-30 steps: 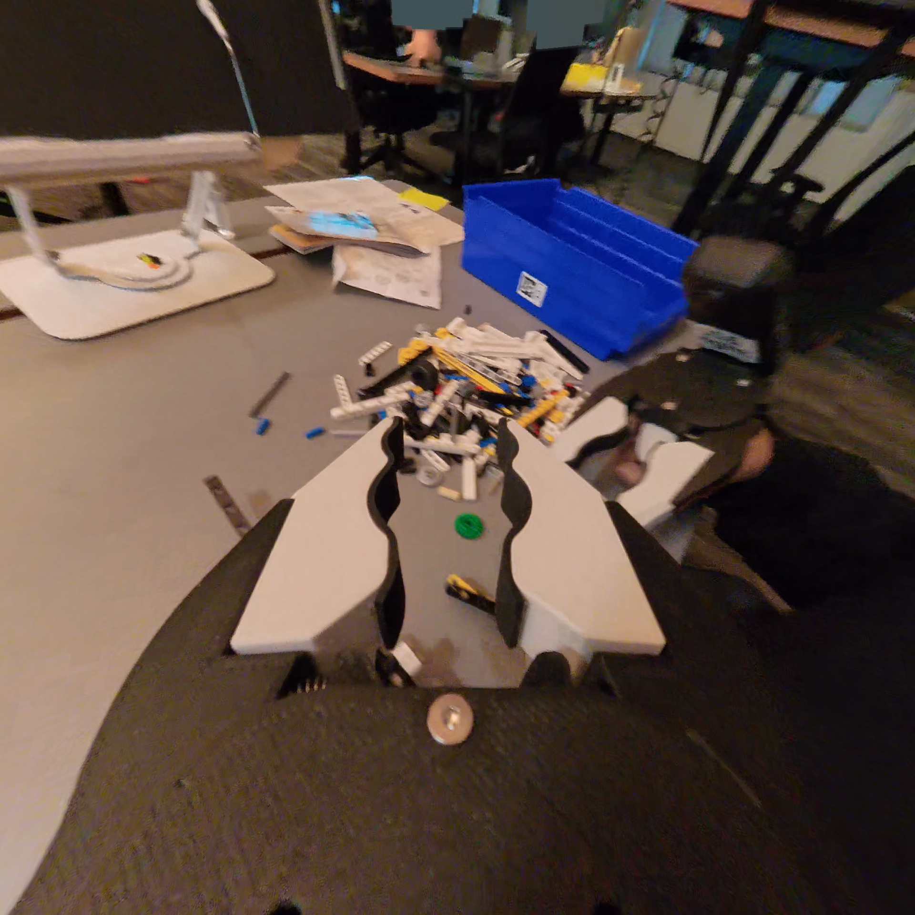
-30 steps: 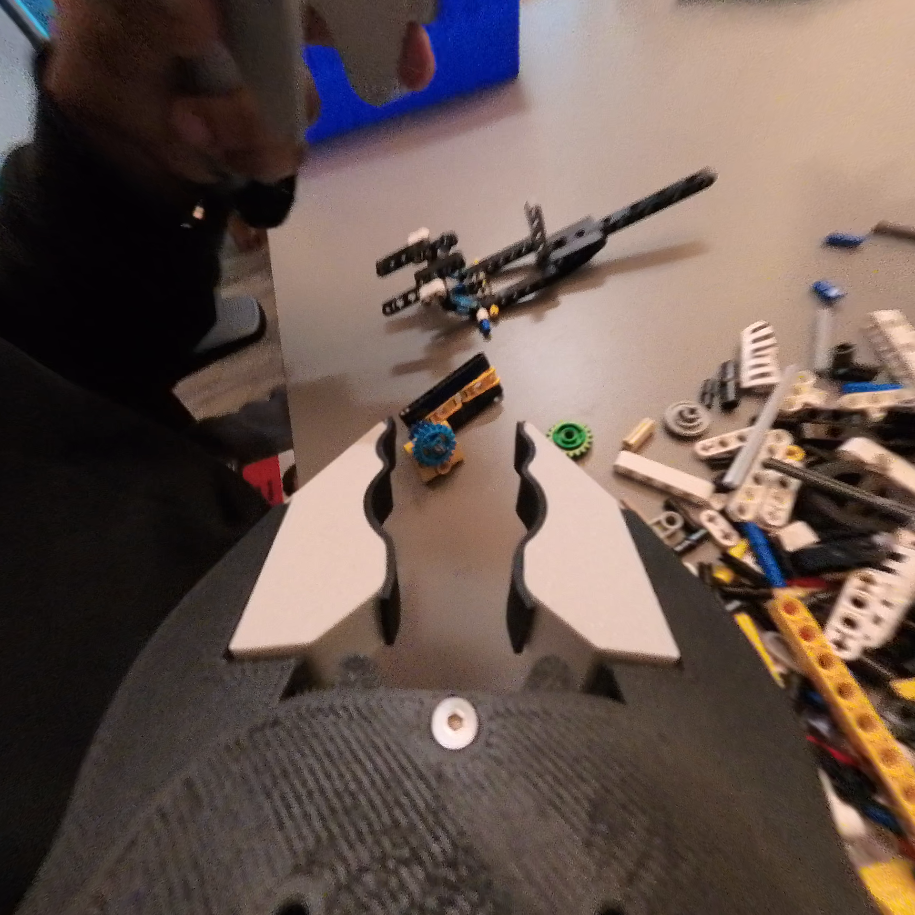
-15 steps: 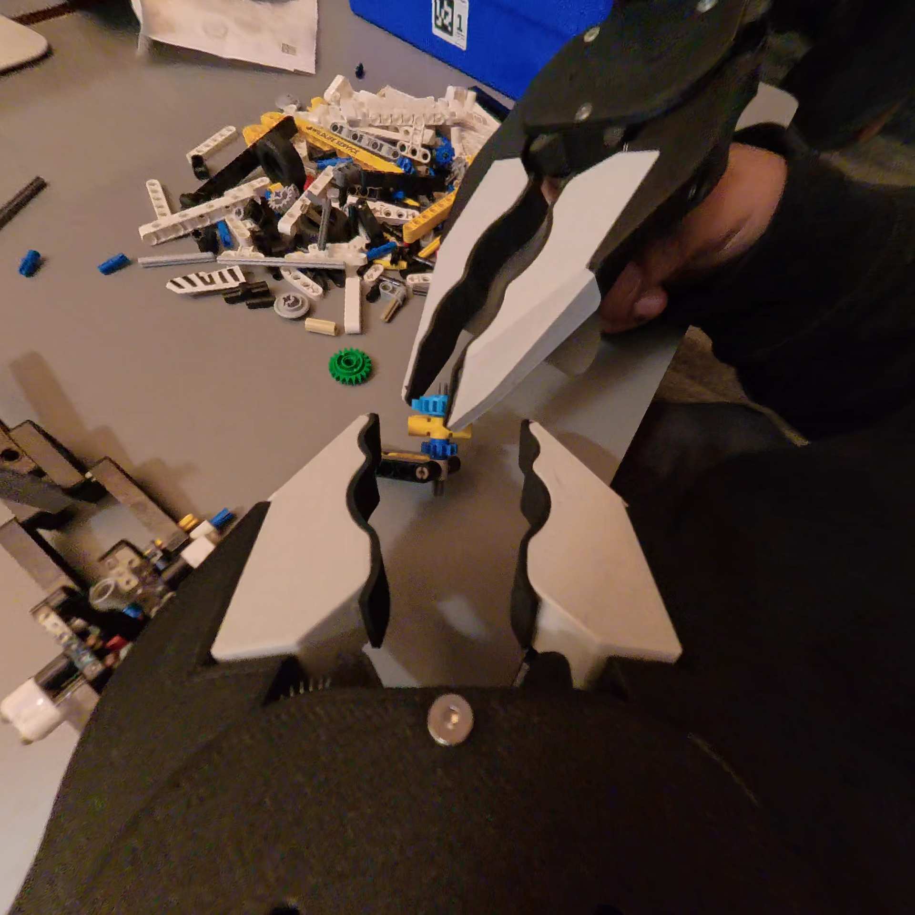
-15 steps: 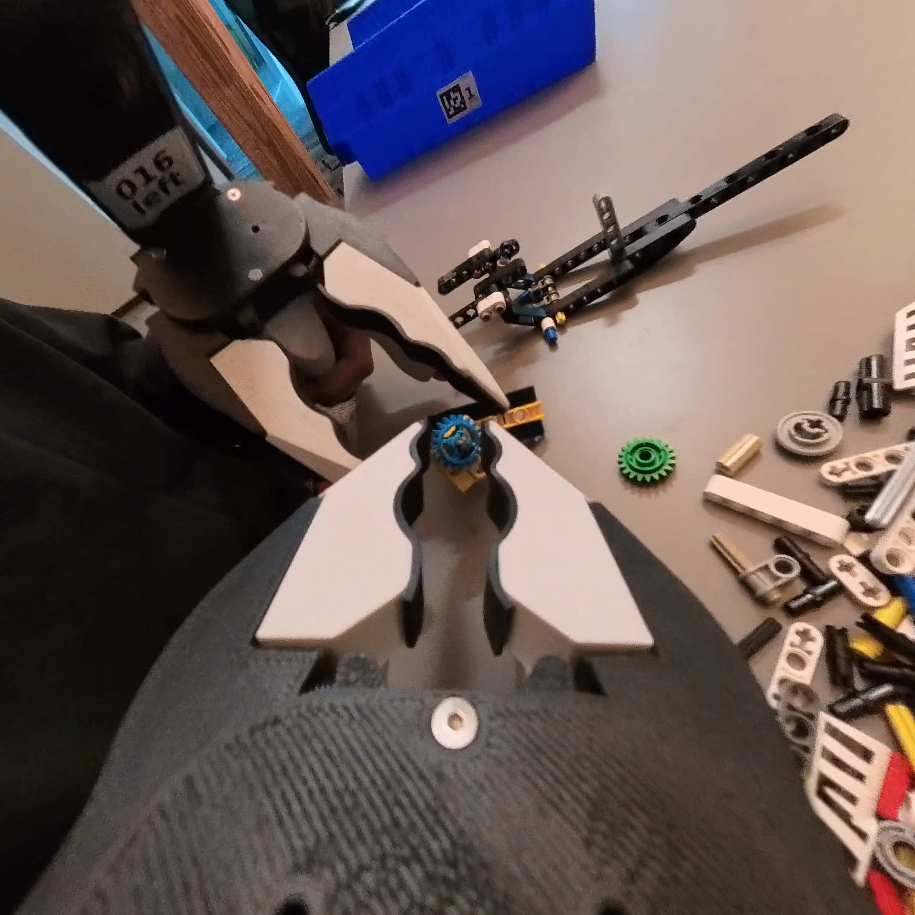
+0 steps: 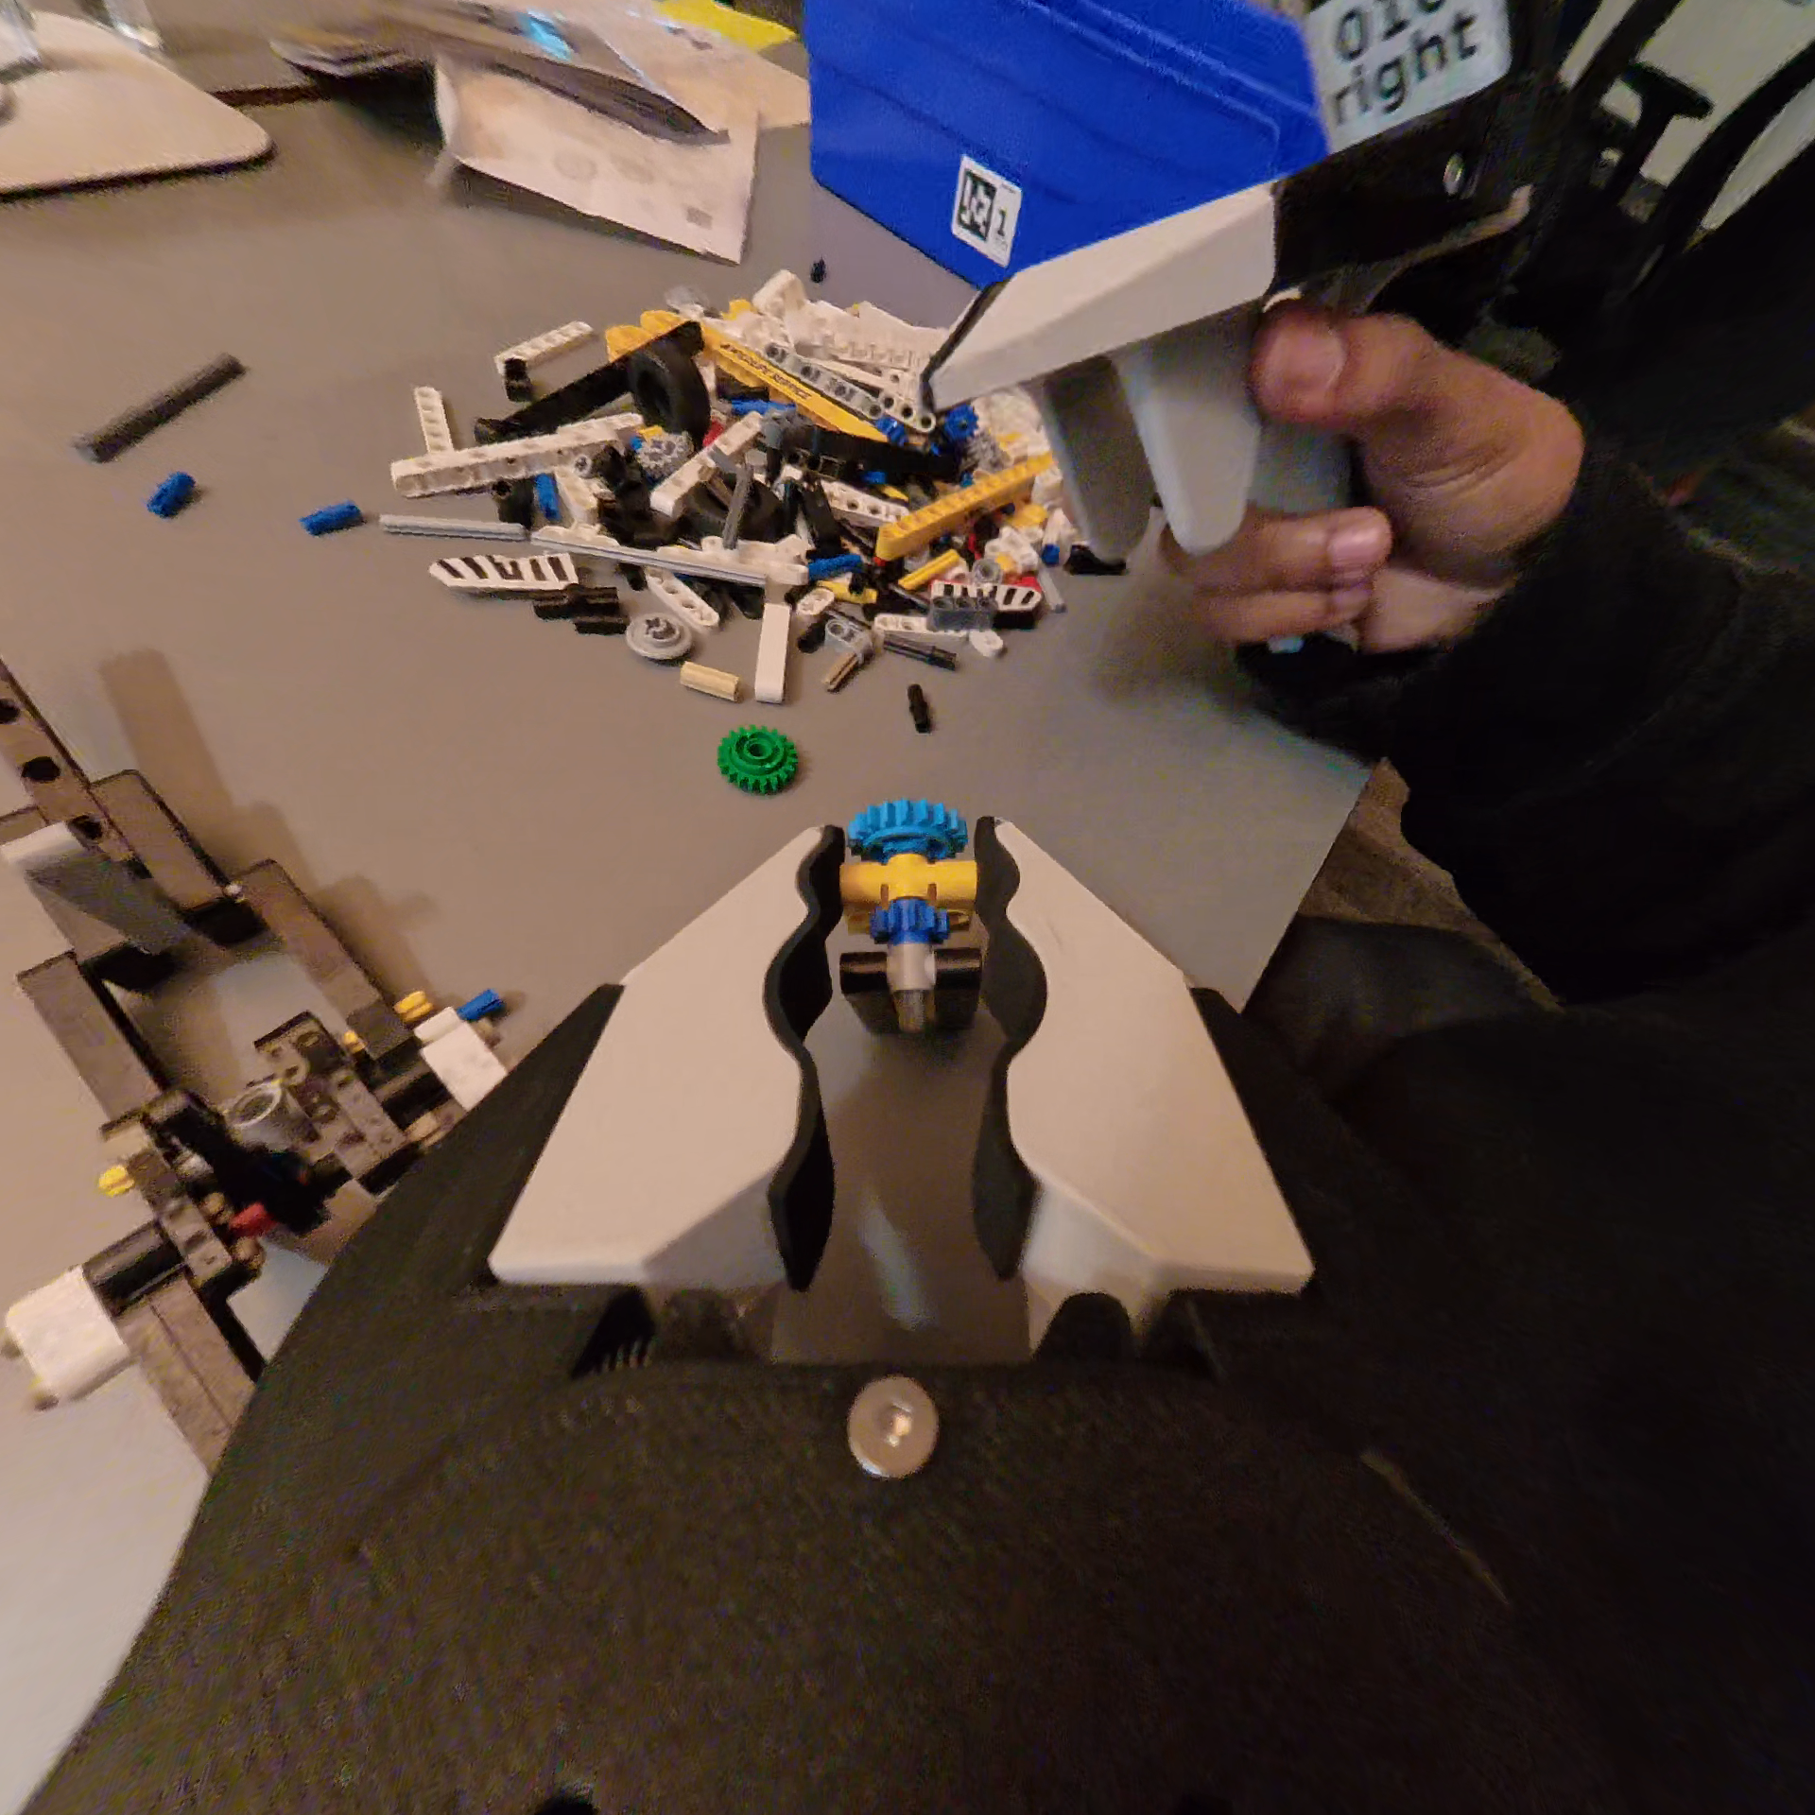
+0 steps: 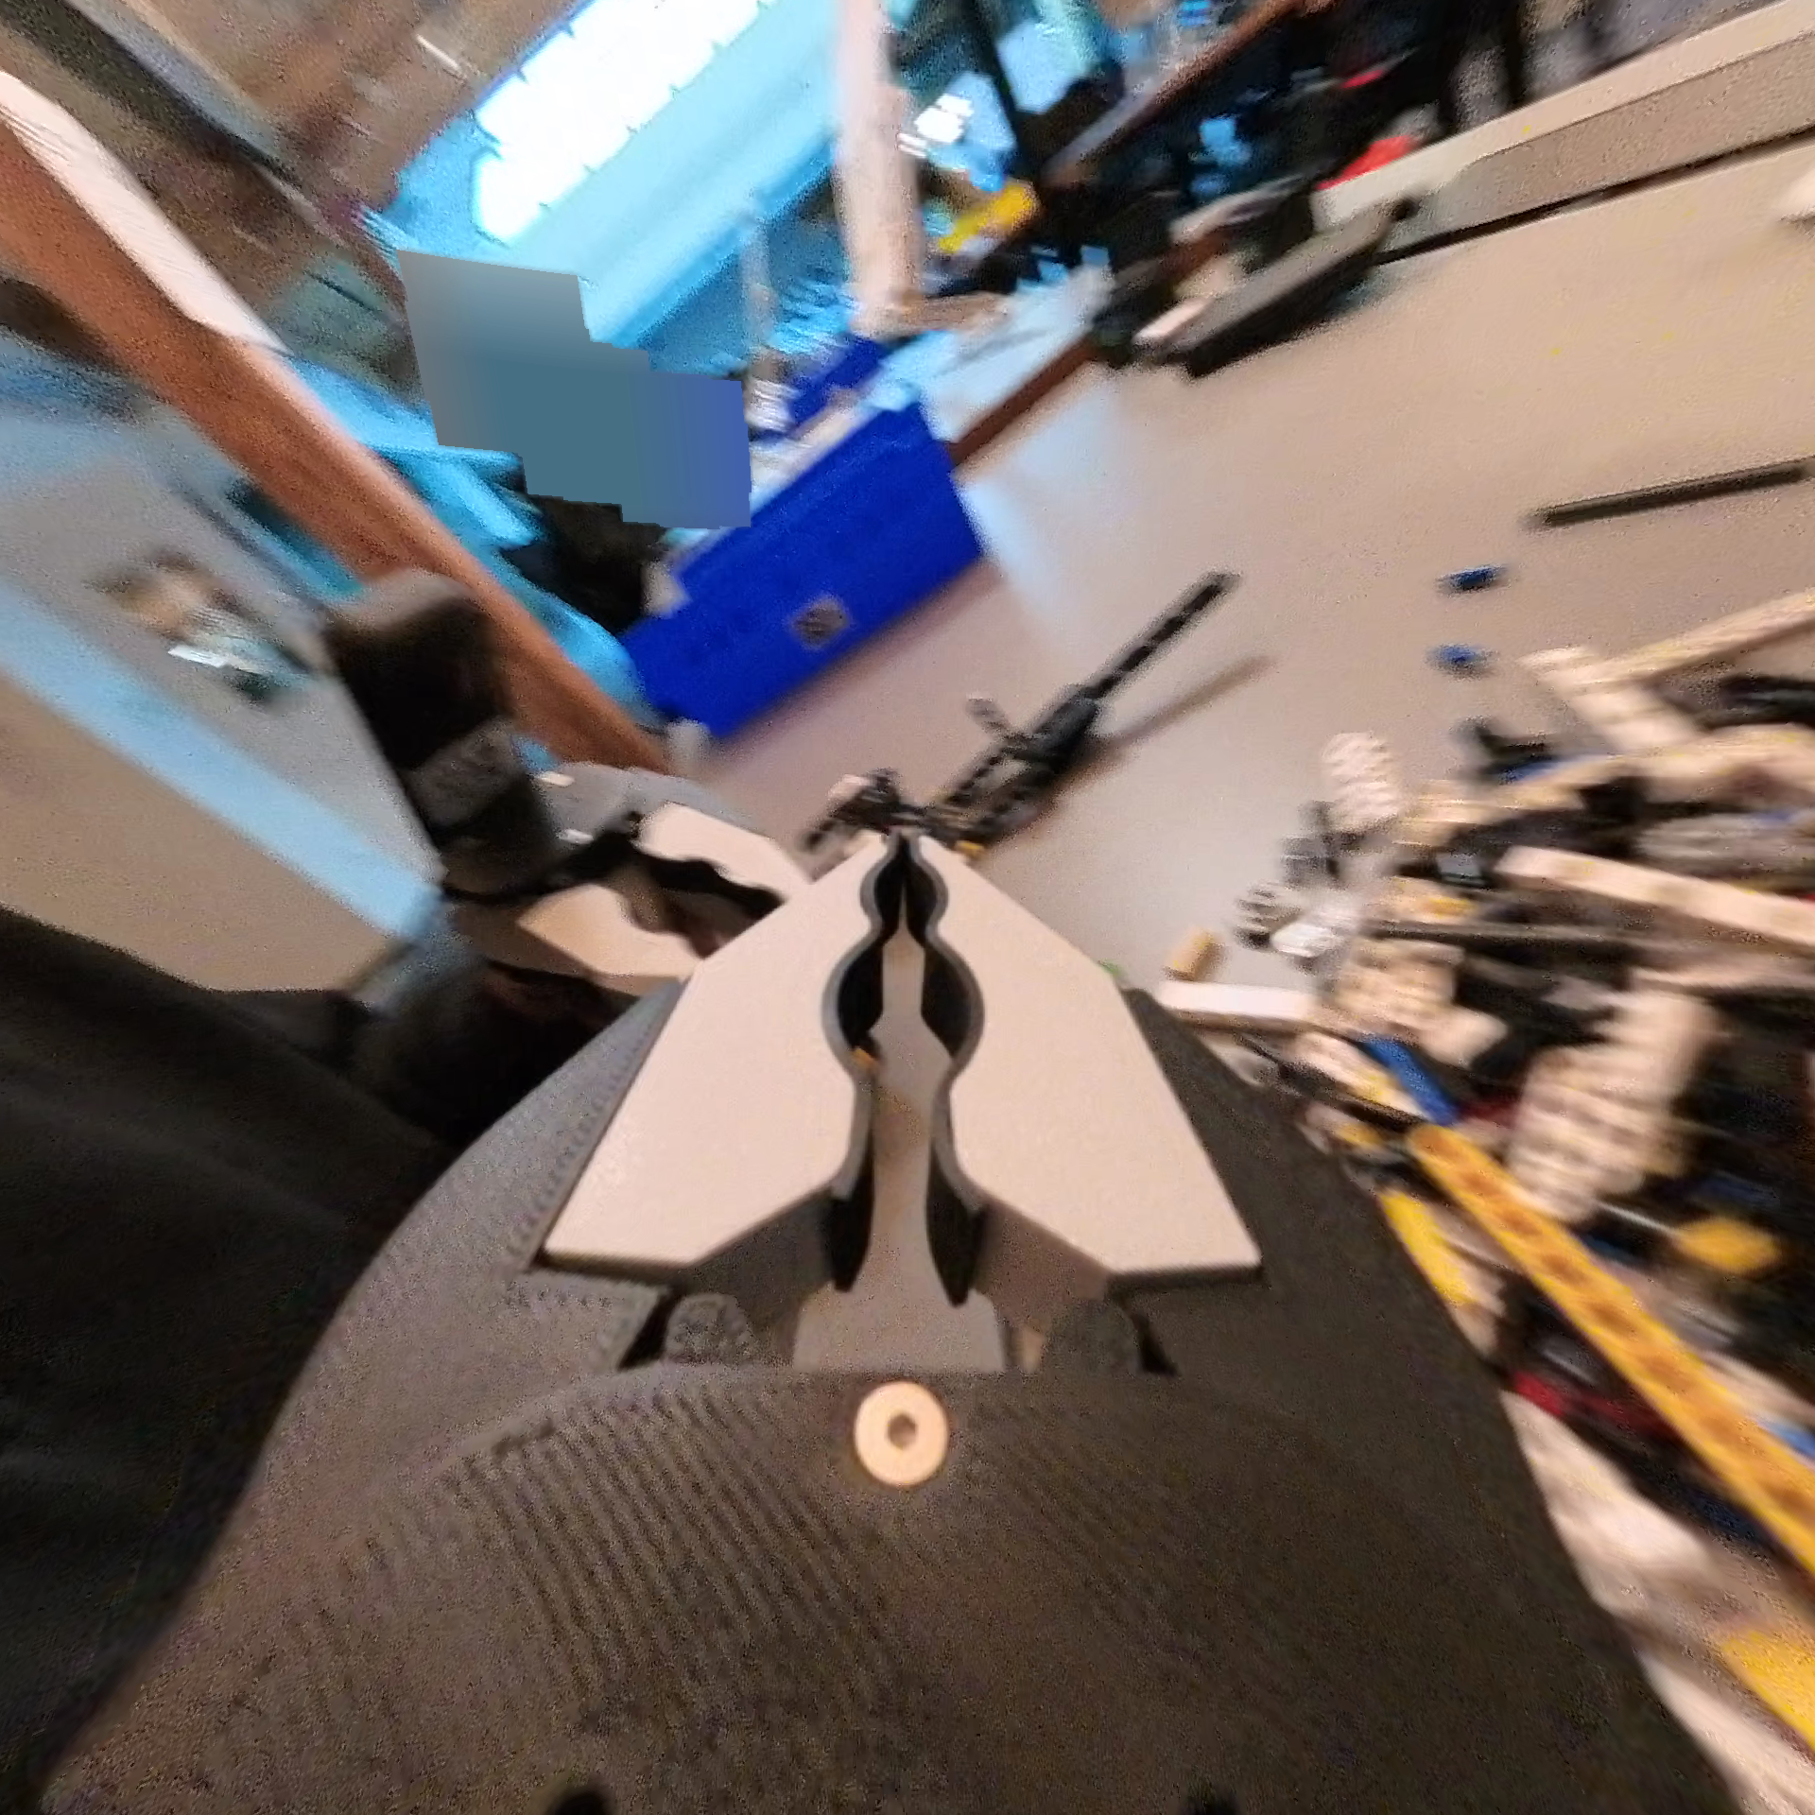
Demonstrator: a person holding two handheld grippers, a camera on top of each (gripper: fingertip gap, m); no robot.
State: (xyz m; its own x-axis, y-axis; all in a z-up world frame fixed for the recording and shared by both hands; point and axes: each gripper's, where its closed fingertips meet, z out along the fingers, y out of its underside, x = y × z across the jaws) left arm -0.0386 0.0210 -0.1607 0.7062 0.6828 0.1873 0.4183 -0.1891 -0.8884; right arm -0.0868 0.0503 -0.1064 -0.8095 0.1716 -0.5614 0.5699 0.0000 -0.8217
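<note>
Left wrist view: left gripper [image 5: 908, 889] clamped on a small gear assembly [image 5: 908, 884], both black pads pressed against the ends of its yellow cross piece, held just above the grey table [image 5: 491, 786] near its front edge. Larger blue gear at the far end, smaller blue gear behind the yellow piece, grey axle running back toward the camera. Long axis along the axle, pointing away between the fingers, roughly toward the green gear [image 5: 757, 758] lying loose just beyond. Probably light, stiff hard plastic, smooth and somewhat slippery; gears likely to slide on the axle if pushed. Best hold judged to be the flat yellow ends, not the teeth. Right gripper [image 6: 899, 864] lifted beside the parts pile [image 5: 766, 471], tips closed together with nothing between them. Blue bin [image 5: 1031, 118] behind, black beam frame [image 5: 196, 982] at left
</note>
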